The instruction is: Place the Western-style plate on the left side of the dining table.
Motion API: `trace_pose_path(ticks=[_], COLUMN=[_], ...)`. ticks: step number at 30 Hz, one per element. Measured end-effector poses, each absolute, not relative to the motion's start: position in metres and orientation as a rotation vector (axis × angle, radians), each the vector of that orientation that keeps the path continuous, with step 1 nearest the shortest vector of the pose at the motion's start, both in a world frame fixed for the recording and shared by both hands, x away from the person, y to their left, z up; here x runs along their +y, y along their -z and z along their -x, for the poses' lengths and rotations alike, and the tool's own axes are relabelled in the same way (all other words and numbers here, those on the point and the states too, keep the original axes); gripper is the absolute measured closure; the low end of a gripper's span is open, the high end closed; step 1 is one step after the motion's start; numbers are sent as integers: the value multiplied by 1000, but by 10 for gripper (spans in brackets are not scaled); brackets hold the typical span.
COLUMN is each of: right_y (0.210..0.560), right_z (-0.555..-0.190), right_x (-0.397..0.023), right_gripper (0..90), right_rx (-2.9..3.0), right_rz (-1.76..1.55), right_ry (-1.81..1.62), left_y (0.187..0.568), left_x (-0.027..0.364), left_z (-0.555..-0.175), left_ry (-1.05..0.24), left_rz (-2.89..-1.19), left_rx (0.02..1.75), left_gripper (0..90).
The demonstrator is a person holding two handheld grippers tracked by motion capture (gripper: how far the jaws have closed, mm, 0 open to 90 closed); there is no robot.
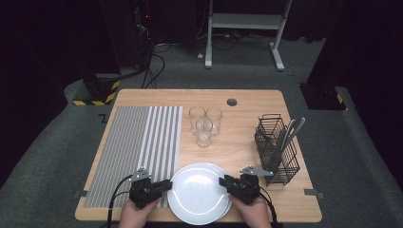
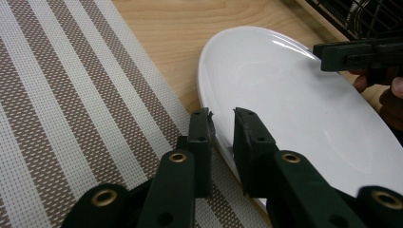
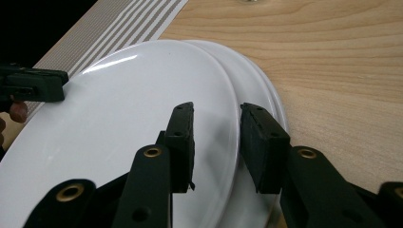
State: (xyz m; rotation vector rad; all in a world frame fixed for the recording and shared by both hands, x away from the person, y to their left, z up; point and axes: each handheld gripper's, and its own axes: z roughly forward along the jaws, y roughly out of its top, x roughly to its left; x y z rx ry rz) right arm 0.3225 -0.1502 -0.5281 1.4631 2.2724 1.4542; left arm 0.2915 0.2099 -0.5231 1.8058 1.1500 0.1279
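A stack of white plates (image 1: 197,194) sits at the table's front middle, the top plate (image 3: 142,118) shifted left over the lower plates (image 3: 259,90). My left gripper (image 1: 166,186) is at the stack's left edge. In the left gripper view its jaws (image 2: 222,114) stand narrow, shut on the top plate's rim (image 2: 209,95). My right gripper (image 1: 222,181) is at the stack's right edge. Its jaws (image 3: 216,111) straddle the top plate's rim, one over the plate and one outside it. Whether the pads press there is hidden.
A striped placemat (image 1: 138,142) lies left of the plates, its edge under my left gripper. Three clear glasses (image 1: 204,124) stand behind the plates. A black wire rack (image 1: 276,147) holding cutlery (image 1: 291,129) stands at the right. A hand grips each gripper at the front edge.
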Motion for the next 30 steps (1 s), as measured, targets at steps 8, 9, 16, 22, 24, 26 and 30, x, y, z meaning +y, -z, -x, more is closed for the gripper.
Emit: trace_pose_path(ticks=[8, 9, 16, 22, 24, 26, 30], right_y=[529, 529, 529, 529, 529, 529, 528], right_z=[-323, -323, -322, -321, -321, -321, -321], right_x=[-149, -149, -149, -148, -148, -147, -147], right_gripper=[658, 658, 657, 642, 639, 636, 625], right_rx=[2280, 2280, 2277, 2275, 2277, 2276, 2281], right_rz=[-1450, -1452, -1457, -1433, -1434, -1435, -1429], right_ry=[-1456, -1458, -1457, -1446, -1445, -1443, -1436], left_y=[526, 526, 523, 521, 522, 524, 528], left_x=[204, 204, 203, 197, 197, 196, 198], left_z=[-293, -292, -296, -293, -293, -292, -288], left_ry=[-80, -82, -65, -103, -88, -94, -81], left_rz=[-1833, -1834, -1815, -1837, -1831, -1835, -1826], left_rx=[1173, 1174, 1183, 1185, 1198, 1204, 1204], left_gripper=[602, 602, 522, 525, 544, 567, 608])
